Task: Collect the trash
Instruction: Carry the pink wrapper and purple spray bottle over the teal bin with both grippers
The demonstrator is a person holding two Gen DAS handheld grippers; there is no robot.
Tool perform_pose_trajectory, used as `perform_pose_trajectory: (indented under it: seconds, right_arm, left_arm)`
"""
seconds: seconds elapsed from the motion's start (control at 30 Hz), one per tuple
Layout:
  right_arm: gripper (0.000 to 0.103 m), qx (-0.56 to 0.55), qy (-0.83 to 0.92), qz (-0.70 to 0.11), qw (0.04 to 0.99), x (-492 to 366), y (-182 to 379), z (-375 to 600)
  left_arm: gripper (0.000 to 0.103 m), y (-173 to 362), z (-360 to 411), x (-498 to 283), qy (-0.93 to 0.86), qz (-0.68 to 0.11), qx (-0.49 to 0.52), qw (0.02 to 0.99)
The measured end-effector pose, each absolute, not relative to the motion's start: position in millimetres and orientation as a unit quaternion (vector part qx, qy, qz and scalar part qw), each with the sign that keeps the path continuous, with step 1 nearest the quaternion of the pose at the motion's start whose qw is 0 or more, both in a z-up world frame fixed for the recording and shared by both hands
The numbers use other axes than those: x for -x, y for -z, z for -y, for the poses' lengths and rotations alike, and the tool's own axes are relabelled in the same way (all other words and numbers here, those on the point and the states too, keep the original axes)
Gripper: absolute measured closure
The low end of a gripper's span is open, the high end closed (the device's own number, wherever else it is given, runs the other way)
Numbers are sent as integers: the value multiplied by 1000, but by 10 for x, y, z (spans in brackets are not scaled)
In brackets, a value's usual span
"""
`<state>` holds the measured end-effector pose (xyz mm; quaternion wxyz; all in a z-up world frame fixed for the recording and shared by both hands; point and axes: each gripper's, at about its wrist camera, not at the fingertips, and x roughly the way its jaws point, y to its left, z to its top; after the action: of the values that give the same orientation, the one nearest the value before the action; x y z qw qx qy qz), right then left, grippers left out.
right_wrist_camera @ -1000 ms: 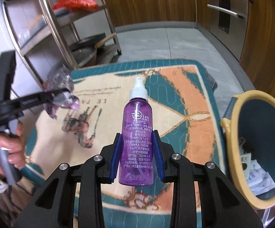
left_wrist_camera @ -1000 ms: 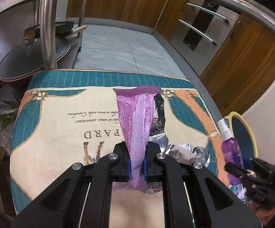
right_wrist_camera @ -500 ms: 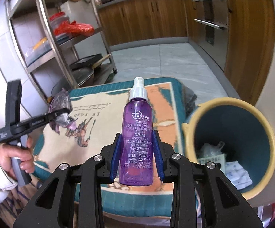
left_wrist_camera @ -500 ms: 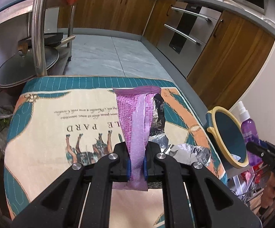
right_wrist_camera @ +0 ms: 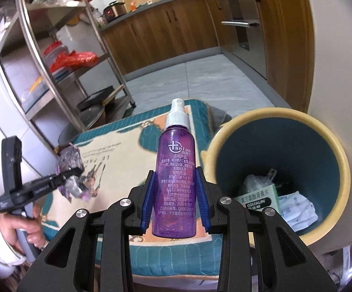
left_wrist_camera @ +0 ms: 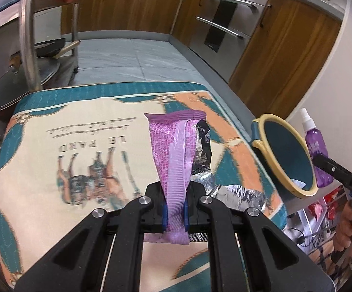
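My left gripper (left_wrist_camera: 175, 213) is shut on a purple foil snack wrapper (left_wrist_camera: 173, 150), held above the printed table cloth (left_wrist_camera: 78, 146). It also shows in the right wrist view (right_wrist_camera: 71, 170), at the left. My right gripper (right_wrist_camera: 174, 200) is shut on a purple spray bottle (right_wrist_camera: 176, 170) with a white nozzle, held upright just left of the bin (right_wrist_camera: 309, 131). The bin is teal inside with a yellow rim and holds a medicine box and paper scraps. In the left wrist view the bin (left_wrist_camera: 268, 121) is at the right, with the bottle (left_wrist_camera: 315, 146) beyond it.
A steel shelf rack (right_wrist_camera: 61, 56) with pans and red bags stands left of the table. Wooden cabinets (left_wrist_camera: 132, 2) and an oven (left_wrist_camera: 224, 26) line the far side. The grey tiled floor (left_wrist_camera: 132, 58) lies beyond the table.
The right gripper has carried the bottle rightward off the table's edge, up beside the bin. The left gripper has moved right towards the bin with the wrapper.
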<state>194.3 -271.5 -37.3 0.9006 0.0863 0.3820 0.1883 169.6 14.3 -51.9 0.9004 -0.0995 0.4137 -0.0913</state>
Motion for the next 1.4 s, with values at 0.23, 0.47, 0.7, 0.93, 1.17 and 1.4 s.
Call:
perform_pose_trajectory:
  seconds: [0.23, 0.47, 0.7, 0.93, 1.17, 1.4]
  right_arm:
    - [69, -121, -158, -371, 907, -1974, 341, 3011]
    - [69, -145, -128, -365, 911, -1987, 307, 3246]
    - [69, -171, -99, -360, 912, -1992, 313, 3498]
    - [69, -195, -66, -368, 907, -2009, 406, 3699]
    - [69, -187, -31, -397, 898, -2046, 554, 3787]
    - [69, -173, -18, -418, 892, -2080, 677, 3800]
  left_arm:
    - [95, 414, 280, -1836, 119, -410, 83, 900]
    - [95, 362, 816, -1974, 150, -409, 72, 897]
    - [95, 272, 1270, -2158, 169, -404, 56, 897]
    - [95, 333, 1617, -2351, 186, -414, 49, 890]
    - [95, 506, 1966, -2452, 214, -433, 35, 875]
    - [95, 660, 2140, -2550, 219, -446, 26, 867]
